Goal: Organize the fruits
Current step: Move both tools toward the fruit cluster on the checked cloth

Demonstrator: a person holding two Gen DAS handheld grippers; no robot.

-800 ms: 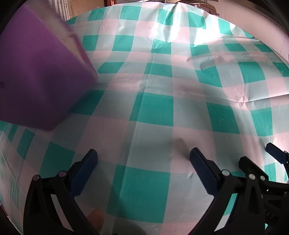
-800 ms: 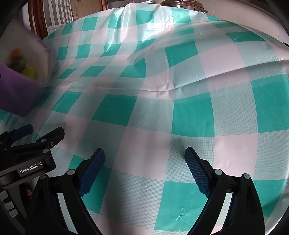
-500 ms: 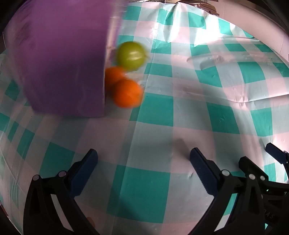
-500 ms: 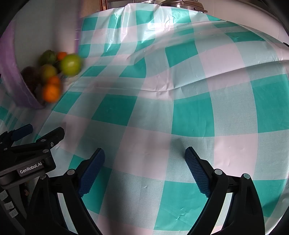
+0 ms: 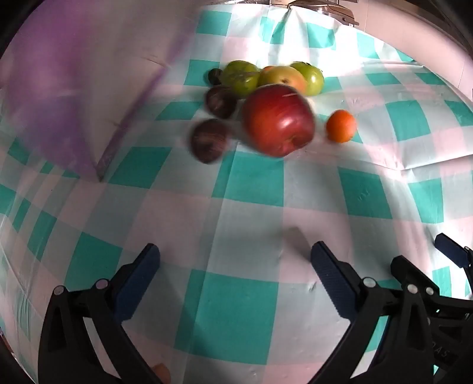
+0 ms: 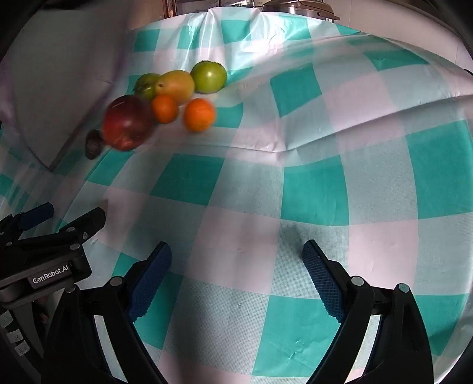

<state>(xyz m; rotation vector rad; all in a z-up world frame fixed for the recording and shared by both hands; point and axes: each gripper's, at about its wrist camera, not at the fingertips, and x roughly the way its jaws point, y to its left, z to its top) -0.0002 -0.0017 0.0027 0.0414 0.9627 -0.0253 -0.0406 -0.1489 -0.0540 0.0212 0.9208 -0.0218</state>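
Note:
Fruit lies spilled on the checked tablecloth [image 5: 251,186] beside a tipped purple box [image 5: 74,88], which is blurred. A big red apple [image 5: 279,119] [image 6: 127,122] is nearest, blurred as it rolls. Around it are two dark plums [image 5: 208,140], green fruits [image 5: 239,76] [image 6: 208,76], a yellow-green mango [image 6: 176,85] and oranges [image 5: 340,125] [image 6: 199,114]. My left gripper [image 5: 233,265] stands open above bare cloth, well short of the fruit. My right gripper [image 6: 236,263] is open too, with nothing between its fingers.
The other gripper's black body shows at the right edge of the left wrist view [image 5: 428,295] and at the left of the right wrist view [image 6: 50,245]. A metal pot [image 6: 295,7] stands at the table's far edge. The cloth has raised creases [image 6: 340,133].
The purple box swung in from the left and tipped over. Its fruit has poured out onto the cloth and is spreading. Neither gripper has moved.

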